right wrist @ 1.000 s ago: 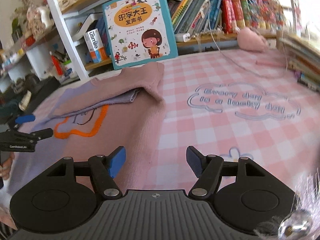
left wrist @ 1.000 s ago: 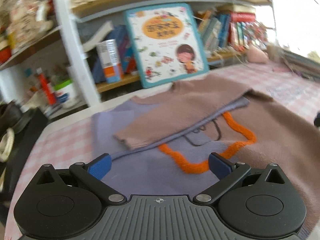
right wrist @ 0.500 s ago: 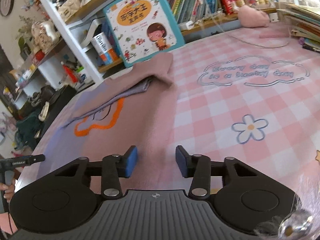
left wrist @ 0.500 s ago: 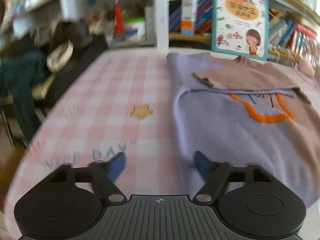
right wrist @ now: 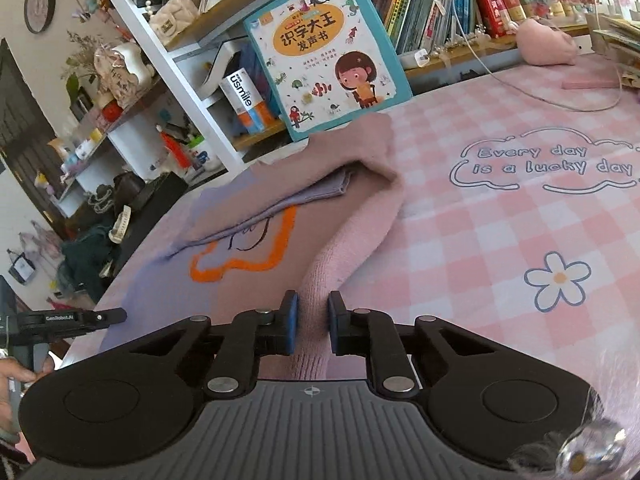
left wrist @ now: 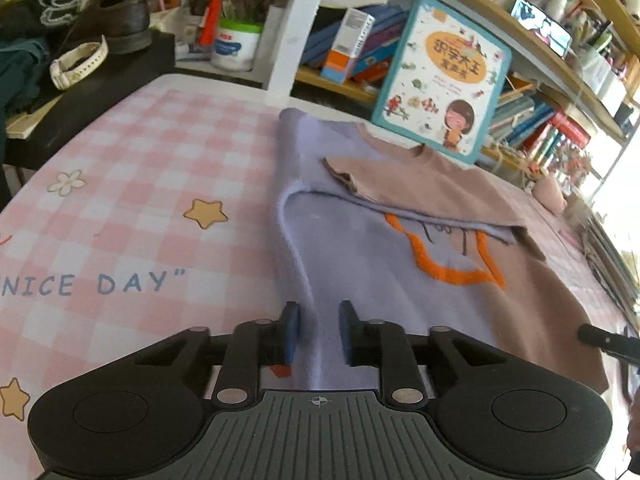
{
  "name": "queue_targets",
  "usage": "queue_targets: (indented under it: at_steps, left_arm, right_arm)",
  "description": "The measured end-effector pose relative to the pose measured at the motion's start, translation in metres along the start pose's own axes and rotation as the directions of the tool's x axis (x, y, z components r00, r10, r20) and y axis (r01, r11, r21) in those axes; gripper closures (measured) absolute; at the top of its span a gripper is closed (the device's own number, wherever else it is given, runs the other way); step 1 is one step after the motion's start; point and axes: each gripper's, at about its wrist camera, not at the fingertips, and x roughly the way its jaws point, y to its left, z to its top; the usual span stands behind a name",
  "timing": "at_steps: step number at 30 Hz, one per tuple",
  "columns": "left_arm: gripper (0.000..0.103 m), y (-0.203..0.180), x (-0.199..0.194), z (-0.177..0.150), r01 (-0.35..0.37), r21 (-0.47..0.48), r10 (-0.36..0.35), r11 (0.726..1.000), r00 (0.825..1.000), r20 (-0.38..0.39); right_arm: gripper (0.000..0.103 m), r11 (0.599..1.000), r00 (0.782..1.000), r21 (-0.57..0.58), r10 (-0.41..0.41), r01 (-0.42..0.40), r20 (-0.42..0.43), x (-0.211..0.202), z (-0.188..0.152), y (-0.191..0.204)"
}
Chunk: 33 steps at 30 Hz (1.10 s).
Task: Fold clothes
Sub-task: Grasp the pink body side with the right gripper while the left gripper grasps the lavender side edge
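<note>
Left hand-held gripper (left wrist: 315,330) pinches the sweater's (left wrist: 360,264) lilac edge; right hand-held gripper (right wrist: 310,326) pinches its pink edge, on the counter (right wrist: 500,240).

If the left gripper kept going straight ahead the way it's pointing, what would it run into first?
Most likely more of the sweater itself. The left gripper already has the sweater's lavender side edge between its fingers, and that raised fold runs straight ahead. Further along that line sits the folded-over sleeve, though depth is hard to judge.
</note>
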Motion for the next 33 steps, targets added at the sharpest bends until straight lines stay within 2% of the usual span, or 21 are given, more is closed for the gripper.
queue_targets:
  at_steps: [2, 3, 10, 11, 12, 13, 14, 18, 20, 22, 25, 30, 33]
  left_arm:
    - [0.059, 0.004, 0.0, -0.002, 0.005, -0.021, -0.006, 1.0, 1.0, -0.021]
    - [0.057, 0.007, 0.0, -0.003, 0.012, -0.036, -0.014, 0.999, 0.999, -0.032]
    - [0.061, 0.012, -0.008, -0.013, 0.021, -0.057, -0.023, 0.998, 0.999, -0.044]
    - [0.066, 0.01, -0.008, -0.014, 0.026, -0.051, -0.029, 0.998, 0.998, -0.047]
    - [0.084, 0.009, -0.008, -0.015, 0.033, -0.044, -0.035, 0.998, 0.998, -0.05]
    - [0.091, 0.007, -0.007, -0.014, 0.039, -0.038, -0.041, 0.999, 0.998, -0.049]
    - [0.098, 0.004, -0.009, -0.013, 0.039, -0.02, -0.04, 0.999, 0.999, -0.033]
    - [0.098, -0.009, -0.02, -0.005, 0.093, 0.024, -0.094, 0.995, 0.995, 0.031]
    - [0.098, -0.015, -0.024, -0.001, 0.11, 0.042, -0.112, 0.993, 0.993, 0.039]
    - [0.098, -0.013, -0.019, -0.003, 0.101, 0.034, -0.101, 0.994, 0.995, 0.004]
    - [0.095, -0.004, -0.014, -0.01, 0.079, -0.006, -0.079, 0.997, 0.996, -0.048]
    - [0.079, 0.012, -0.015, -0.024, 0.116, -0.106, -0.129, 0.988, 0.984, -0.125]
    - [0.08, 0.013, -0.019, -0.031, 0.139, -0.137, -0.157, 0.981, 0.979, -0.129]
  right_arm:
    - [0.084, 1.0, 1.0, 0.017, -0.006, 0.006, -0.019, 0.002, -0.001, -0.003]
    - [0.081, 1.0, 1.0, 0.025, -0.008, 0.009, -0.028, 0.003, -0.002, -0.005]
    - [0.075, 0.993, 0.998, 0.112, 0.04, -0.034, -0.054, -0.002, -0.01, -0.02]
    - [0.075, 0.993, 0.997, 0.113, 0.049, -0.043, -0.057, -0.003, -0.011, -0.019]
    - [0.075, 0.992, 0.997, 0.114, 0.058, -0.051, -0.059, -0.003, -0.012, -0.019]
    - [0.078, 0.993, 0.996, 0.107, 0.059, -0.053, -0.061, -0.003, -0.013, -0.017]
    - [0.087, 0.994, 0.997, 0.094, 0.055, -0.049, -0.057, -0.003, -0.012, -0.014]
    - [0.09, 0.996, 0.996, 0.025, 0.09, -0.091, 0.028, -0.014, -0.002, 0.002]
    - [0.09, 0.995, 0.995, 0.002, 0.098, -0.099, 0.034, -0.016, 0.002, 0.007]
    - [0.09, 0.996, 0.996, -0.013, 0.091, -0.09, 0.022, -0.015, 0.003, 0.008]
    - [0.09, 0.998, 0.998, 0.029, 0.054, -0.053, -0.042, -0.006, -0.002, -0.002]
    - [0.079, 0.994, 0.996, 0.1, 0.057, -0.05, -0.072, -0.007, -0.015, -0.015]
    - [0.079, 0.989, 0.994, 0.129, 0.082, -0.072, -0.071, -0.011, -0.02, -0.019]
